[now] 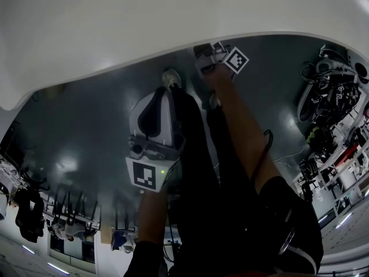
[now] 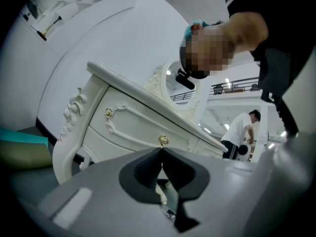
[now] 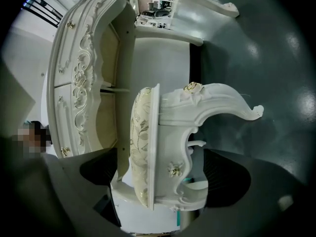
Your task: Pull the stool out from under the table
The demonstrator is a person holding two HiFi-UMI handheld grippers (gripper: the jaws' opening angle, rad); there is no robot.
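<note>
The white carved stool (image 3: 163,147) with its cream floral seat fills the right gripper view, lying sideways in the picture just in front of the ornate white dressing table (image 3: 81,68). My right gripper (image 3: 163,176) is open, its black pads (image 3: 229,179) standing on either side of the stool's seat and apron. In the head view the right gripper (image 1: 216,59) reaches to the edge of the table top (image 1: 115,27), which hides the stool. The left gripper (image 1: 154,117) hangs back over the floor, shut on nothing (image 2: 160,154), facing the table's drawer front (image 2: 133,117).
Dark grey floor (image 3: 256,48) lies to the stool's right. Cables and equipment (image 1: 328,97) crowd the right side of the room, desks and chairs (image 1: 69,212) the lower left. A teal cushion (image 2: 19,147) lies left of the table. A person in a white shirt (image 2: 242,132) stands beyond it.
</note>
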